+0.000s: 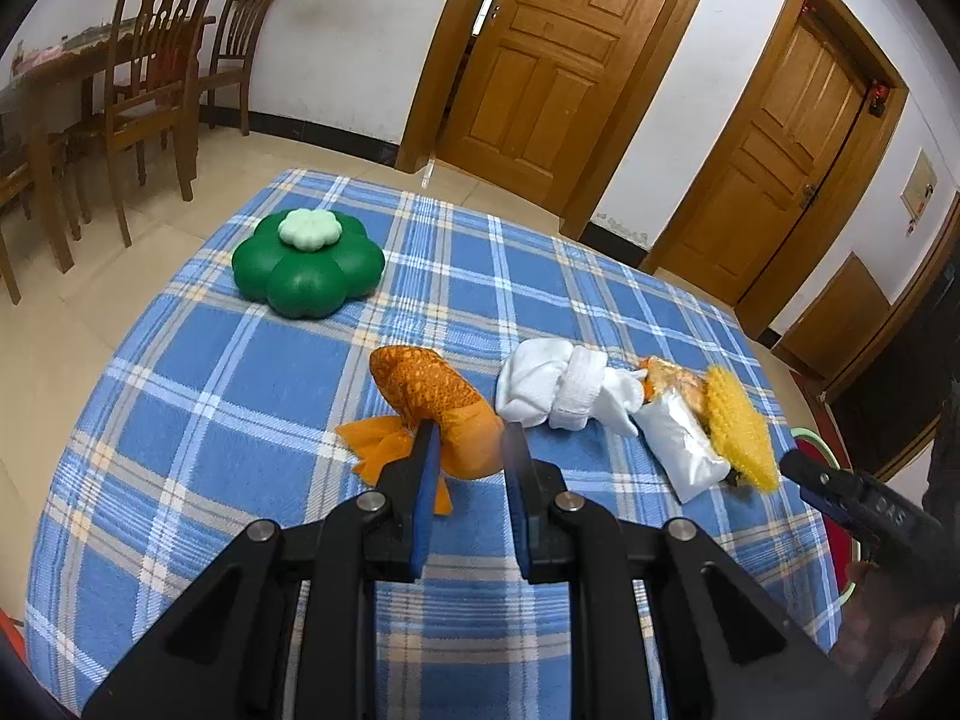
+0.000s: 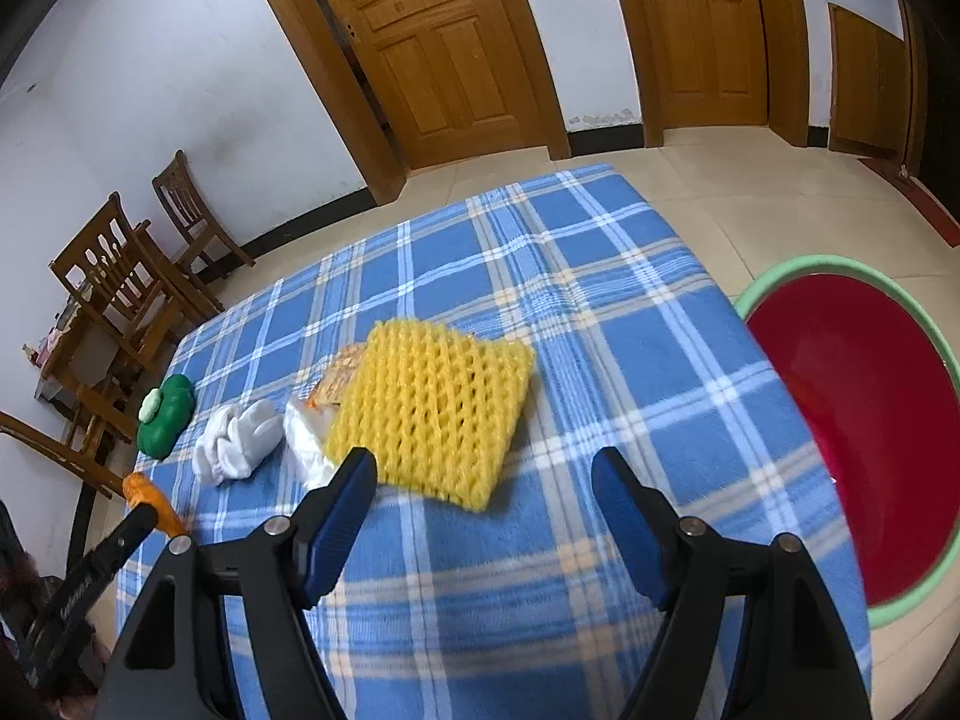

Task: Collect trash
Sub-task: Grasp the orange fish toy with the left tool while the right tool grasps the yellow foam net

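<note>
Foam net (image 2: 433,405) partly hides snack wrapper (image 2: 339,381) beneath.

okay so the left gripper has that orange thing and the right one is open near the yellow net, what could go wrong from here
1. The left gripper pinches the orange mesh bundle only near one end, so it may slip or snag the loose plaid cloth.
2. The yellow foam net overlaps the white packet; the open right gripper could drag both.
3. The red basin sits beyond the table edge, so a drop could miss it.
</note>
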`<state>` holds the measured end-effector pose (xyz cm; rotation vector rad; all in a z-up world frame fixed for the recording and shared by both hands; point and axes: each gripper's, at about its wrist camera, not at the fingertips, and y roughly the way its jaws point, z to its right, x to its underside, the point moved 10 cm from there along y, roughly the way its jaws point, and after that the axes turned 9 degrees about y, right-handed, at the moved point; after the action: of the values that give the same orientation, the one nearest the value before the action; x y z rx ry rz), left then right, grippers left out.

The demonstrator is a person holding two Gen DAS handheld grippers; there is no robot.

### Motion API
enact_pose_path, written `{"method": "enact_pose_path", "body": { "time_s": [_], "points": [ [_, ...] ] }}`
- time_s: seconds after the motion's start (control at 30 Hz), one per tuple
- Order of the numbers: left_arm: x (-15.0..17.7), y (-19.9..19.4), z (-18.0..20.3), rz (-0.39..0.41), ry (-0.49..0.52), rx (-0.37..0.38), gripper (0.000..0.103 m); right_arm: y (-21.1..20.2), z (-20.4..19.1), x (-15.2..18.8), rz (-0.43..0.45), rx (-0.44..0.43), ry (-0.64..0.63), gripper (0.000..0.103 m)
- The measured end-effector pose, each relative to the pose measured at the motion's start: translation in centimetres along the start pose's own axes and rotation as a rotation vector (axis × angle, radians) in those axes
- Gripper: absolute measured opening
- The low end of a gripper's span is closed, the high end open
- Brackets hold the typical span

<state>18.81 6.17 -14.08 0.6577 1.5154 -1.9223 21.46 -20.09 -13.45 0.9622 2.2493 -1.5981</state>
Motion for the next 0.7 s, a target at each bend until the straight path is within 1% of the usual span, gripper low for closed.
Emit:
{"method": "enact_pose_path", "body": {
  "time_s": [0.03, 0.1, 0.13, 0.2, 0.27, 0.33, 0.37, 0.4, 0.47, 0.5, 0.57, 0.6, 0.7],
  "points": [
    [0.1, 0.2, 0.0, -0.002, -0.002, 0.002, 0.02, 0.3, 0.0, 0.0, -0.004, 0.003, 0.003, 0.075],
    [0.2, 0.4, 0.0, -0.006, -0.003, 0.006, 0.02, 1.1, 0.1, 0.1, -0.024, 0.008, 0.007, 0.065],
    [0.2, 0.5, 0.0, -0.009, -0.003, 0.007, 0.02, 1.5, 0.0, 0.3, -0.034, 0.006, 0.01, 0.063],
    [0.4, 0.8, 0.1, -0.014, -0.005, 0.012, 0.02, 1.9, 0.1, 0.6, -0.055, -0.002, 0.018, 0.056],
    [0.6, 1.0, 0.1, -0.019, -0.007, 0.015, 0.02, 2.1, 0.0, 0.9, -0.069, -0.026, 0.025, 0.054],
    [0.8, 1.1, 0.2, -0.025, -0.008, 0.017, 0.02, 2.0, -0.2, 0.9, -0.065, -0.031, 0.017, 0.05],
    [0.9, 1.2, 0.2, -0.027, -0.009, 0.019, 0.02, 1.9, -0.2, 0.9, -0.062, -0.031, 0.013, 0.046],
    [1.0, 1.2, 0.2, -0.029, -0.009, 0.02, 0.02, 1.8, -0.3, 0.9, -0.059, -0.035, 0.009, 0.039],
    [1.0, 1.2, 0.4, -0.03, -0.007, 0.02, 0.02, 1.6, -0.6, 0.9, -0.052, -0.04, -0.001, 0.031],
    [1.1, 1.2, 0.5, -0.03, -0.006, 0.021, 0.02, 1.5, -0.7, 0.9, -0.045, -0.037, -0.007, 0.024],
    [1.0, 1.1, 0.7, -0.029, -0.002, 0.021, 0.02, 1.1, -0.7, 0.9, -0.037, -0.039, -0.018, 0.017],
    [1.0, 1.0, 0.8, -0.028, 0.0, 0.021, 0.02, 0.9, -0.6, 1.0, -0.033, -0.042, -0.02, 0.014],
    [1.0, 0.5, 1.1, -0.022, 0.007, 0.022, 0.02, 0.2, -0.7, 1.1, -0.019, -0.05, -0.03, 0.013]
  ]
}}
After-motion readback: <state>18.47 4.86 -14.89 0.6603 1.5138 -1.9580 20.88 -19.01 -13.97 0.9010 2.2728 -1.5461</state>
